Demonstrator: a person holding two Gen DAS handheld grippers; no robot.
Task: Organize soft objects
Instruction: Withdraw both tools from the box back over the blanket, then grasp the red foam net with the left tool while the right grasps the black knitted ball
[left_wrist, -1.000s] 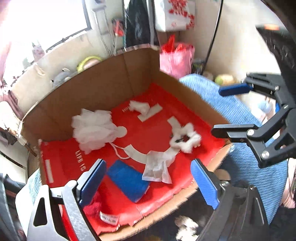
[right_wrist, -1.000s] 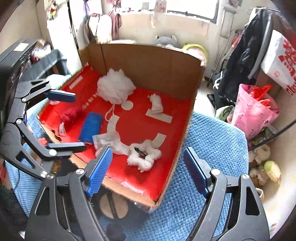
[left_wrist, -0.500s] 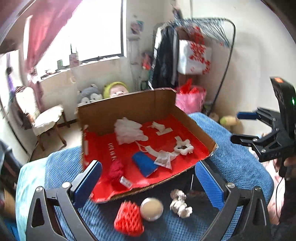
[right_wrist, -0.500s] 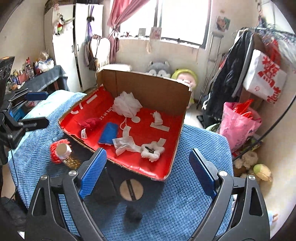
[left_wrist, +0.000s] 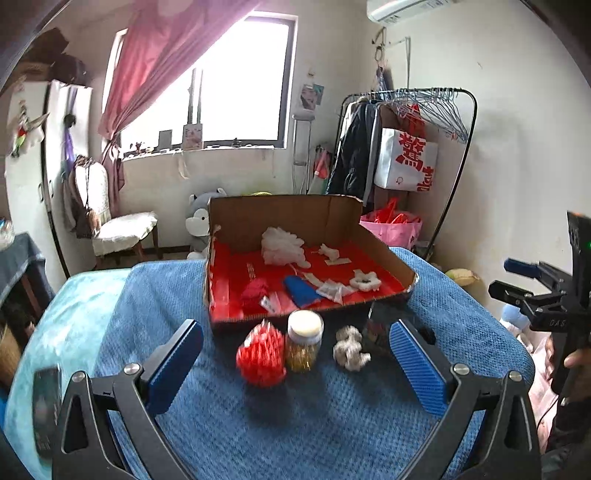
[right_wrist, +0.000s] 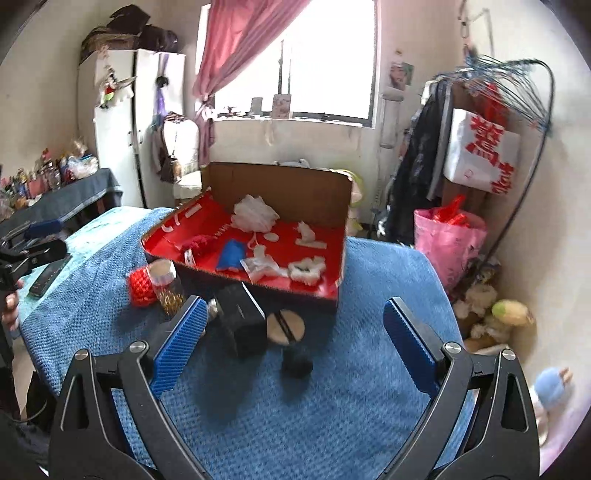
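A cardboard box (left_wrist: 280, 212) with a red floor stands on the blue blanket. In it lie a white bath puff (left_wrist: 282, 245), a red fuzzy piece (left_wrist: 255, 291), a blue cloth (left_wrist: 301, 291) and a white scrunchie (left_wrist: 365, 280). On the blanket in front of the box sit a red foam net (left_wrist: 260, 354), a jar (left_wrist: 304, 341) and a white fluffy piece (left_wrist: 349, 349). My left gripper (left_wrist: 295, 373) hangs open before these, holding nothing. My right gripper (right_wrist: 291, 339) is opening over the blanket, nothing between its pads, with a black block (right_wrist: 242, 319) just ahead.
A wooden disc (right_wrist: 286, 326) and a small black lump (right_wrist: 296, 365) lie near the black block. A remote (right_wrist: 48, 275) rests at the blanket's left edge. A pink bag (right_wrist: 448, 236), a clothes rack (left_wrist: 406, 147) and soft toys (right_wrist: 509, 312) stand to the right.
Both grippers have drawn back from the box, which now looks smaller and farther. The net, jar and other items in front of it have come into view. The right jaws stand wider.
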